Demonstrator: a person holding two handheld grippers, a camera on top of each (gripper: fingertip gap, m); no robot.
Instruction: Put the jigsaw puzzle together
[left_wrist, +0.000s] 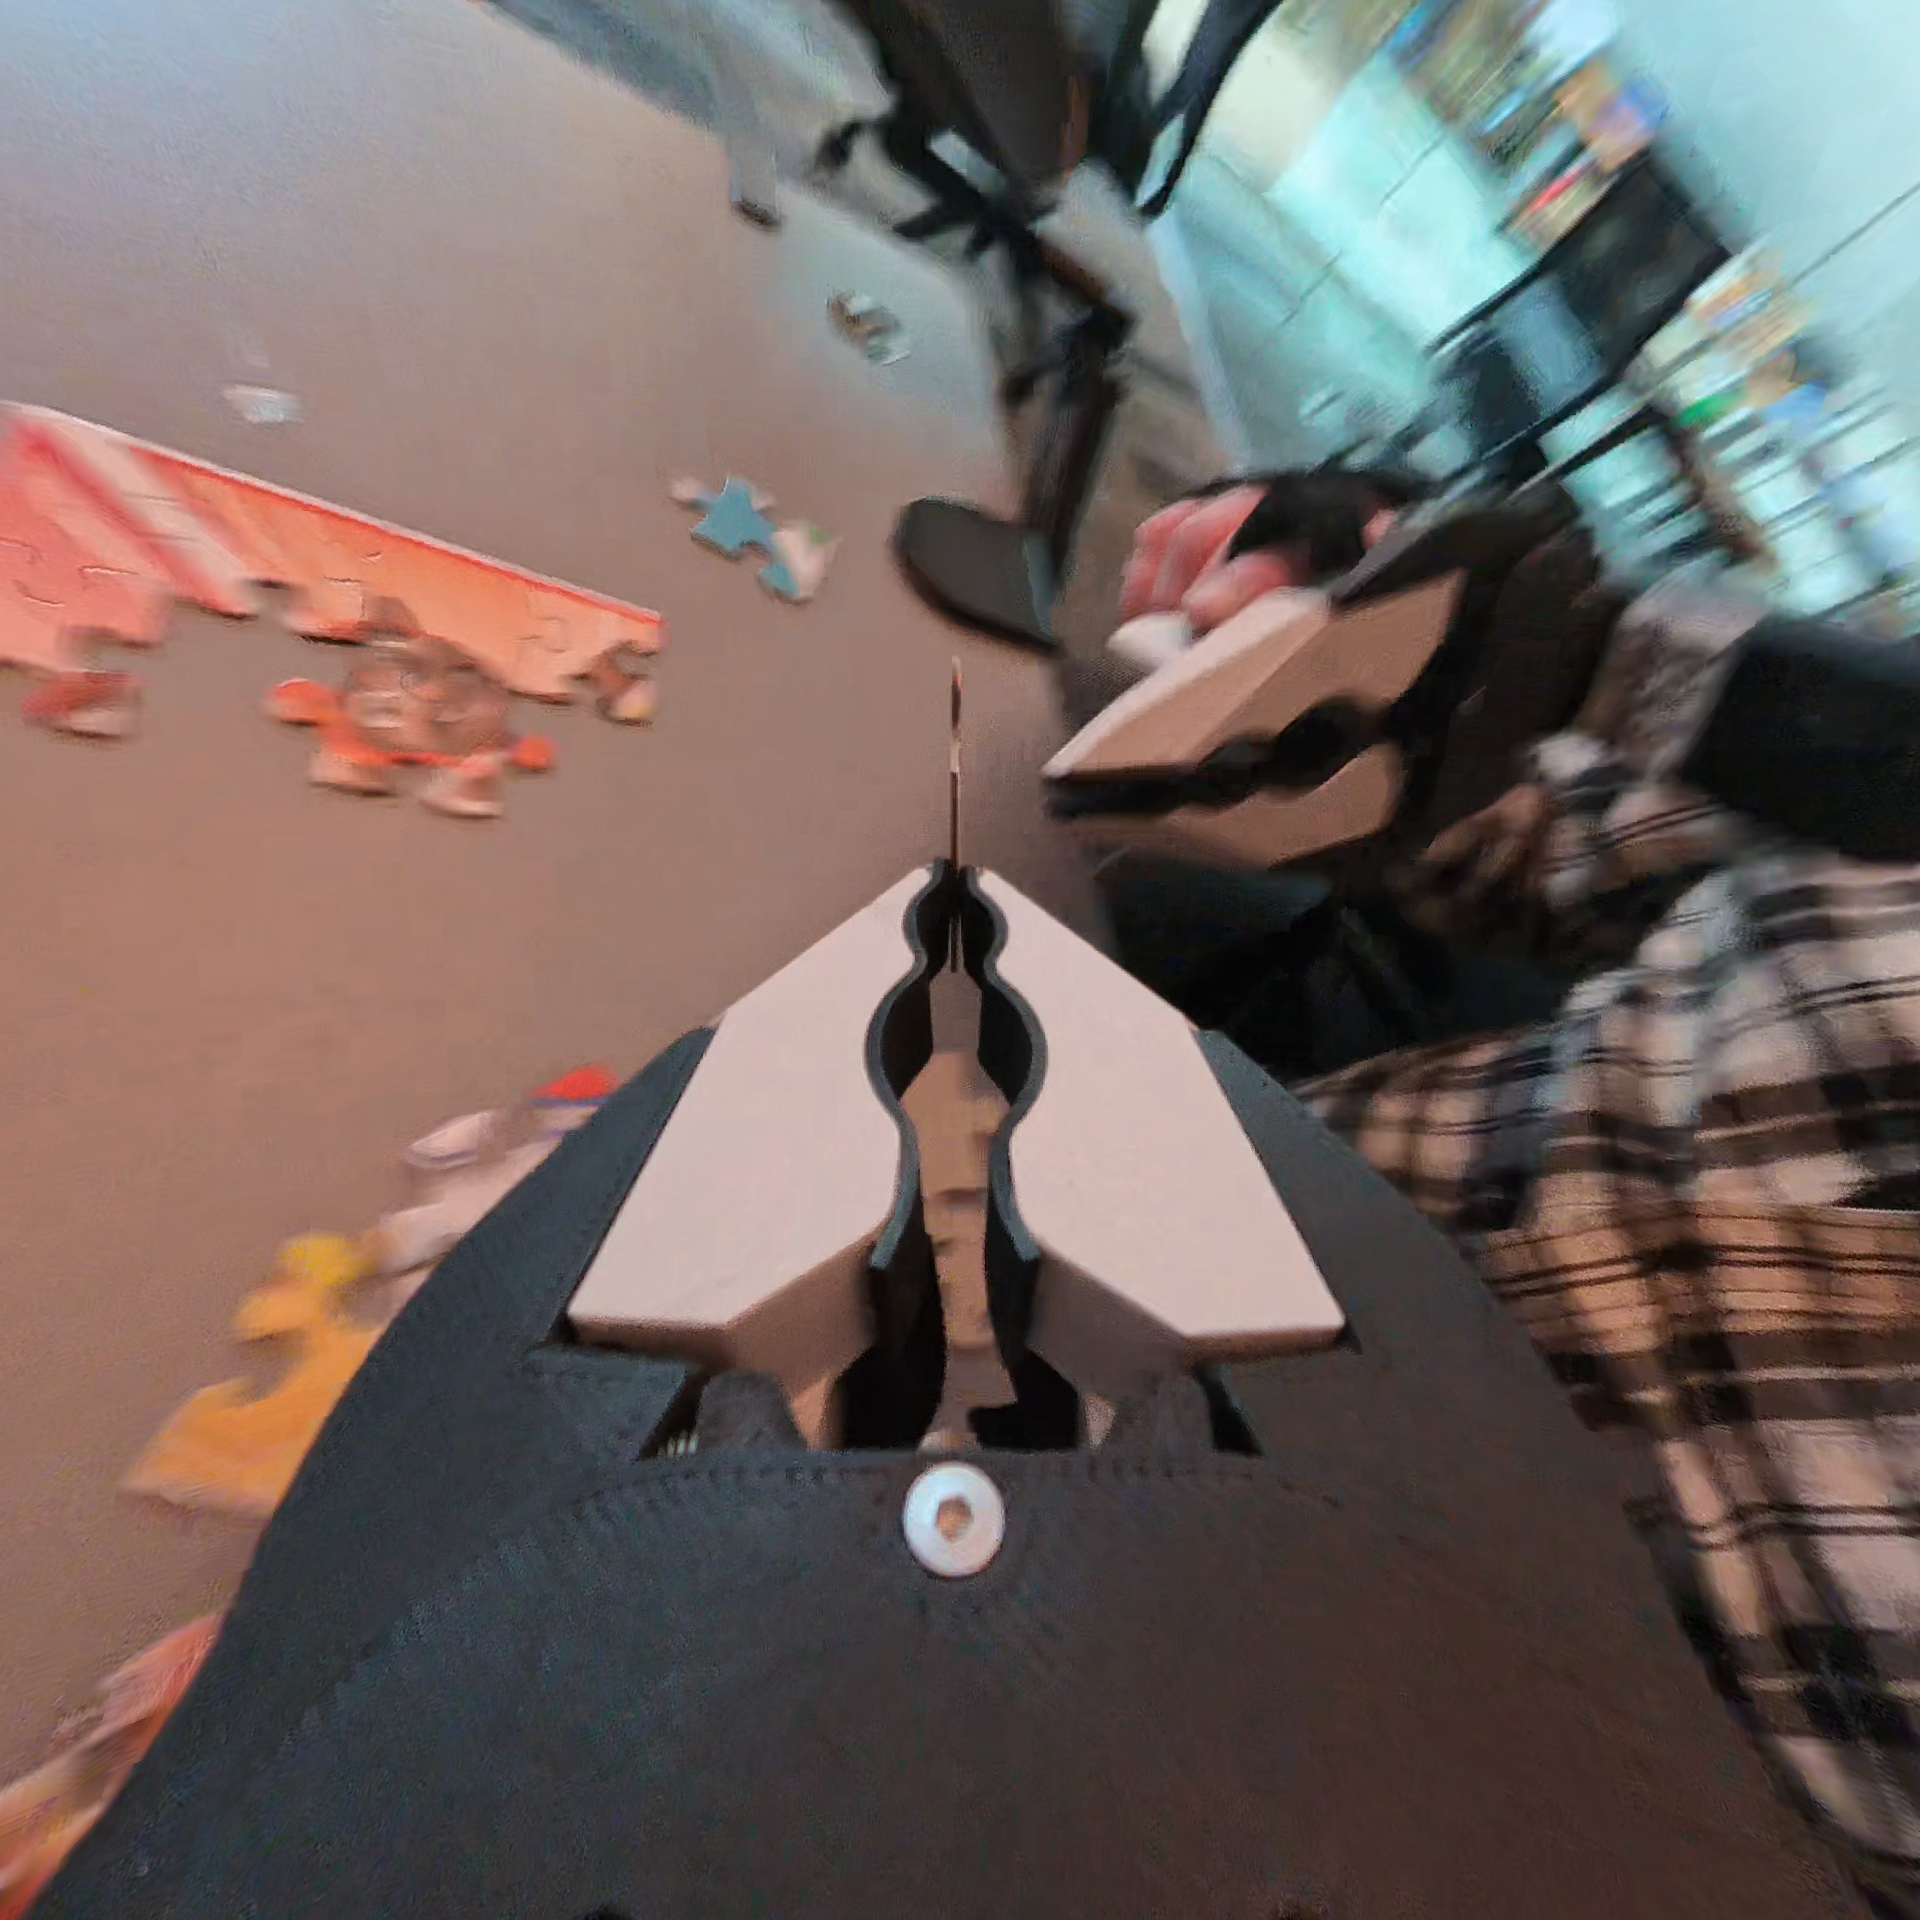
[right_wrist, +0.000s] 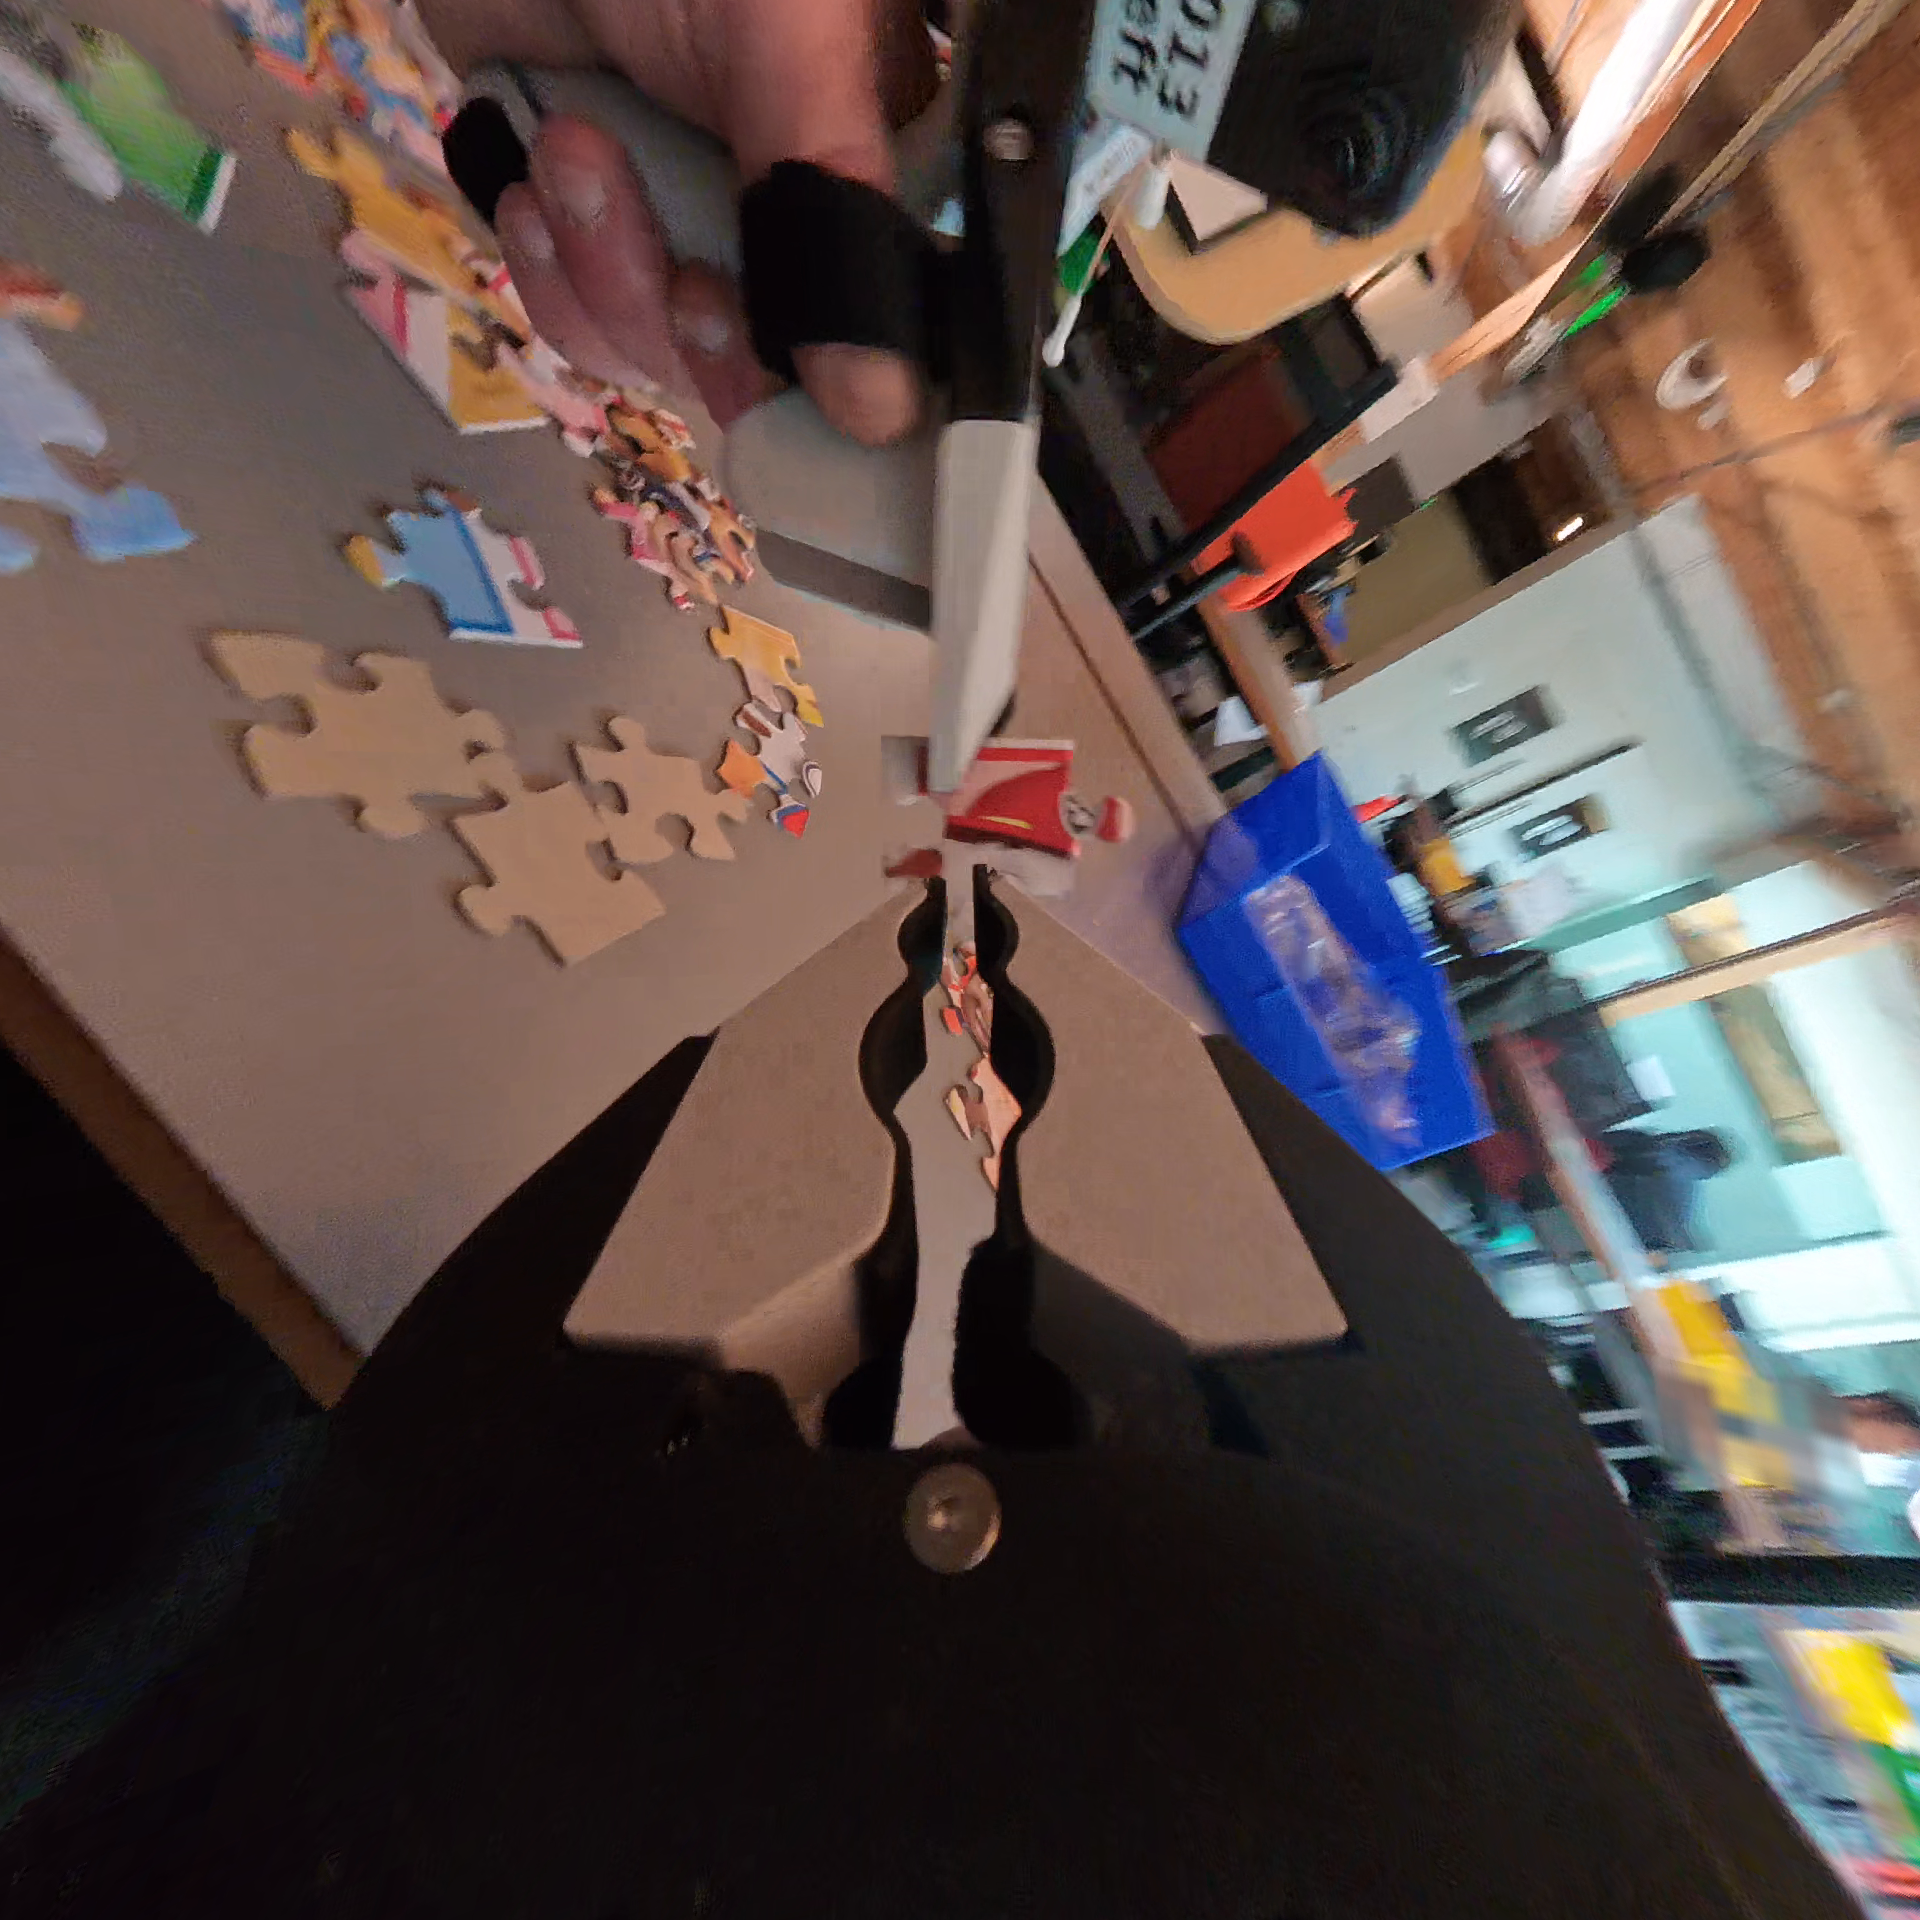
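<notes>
My left gripper (left_wrist: 953, 873) is shut on a thin jigsaw piece (left_wrist: 953, 748), seen edge-on and sticking straight out past the fingertips above the grey table (left_wrist: 520, 987). In the right wrist view the same piece (right_wrist: 1023, 805) shows its red and white printed face, pinched by the left gripper's fingers (right_wrist: 977, 582), which come down from above. My right gripper (right_wrist: 958, 883) has its fingertips almost together just below that piece. In the left wrist view the right gripper (left_wrist: 1051, 774) sits to the right of the piece and apart from it.
A joined red and pink strip (left_wrist: 312, 561) and loose pieces (left_wrist: 743, 525) lie on the table. Face-down beige pieces (right_wrist: 364, 727) and coloured pieces (right_wrist: 468, 571) lie left of the grippers. A blue bin (right_wrist: 1340, 966) stands past the table edge. A hand (right_wrist: 707, 208) holds the left gripper. My left and right fingertips are right by each other.
</notes>
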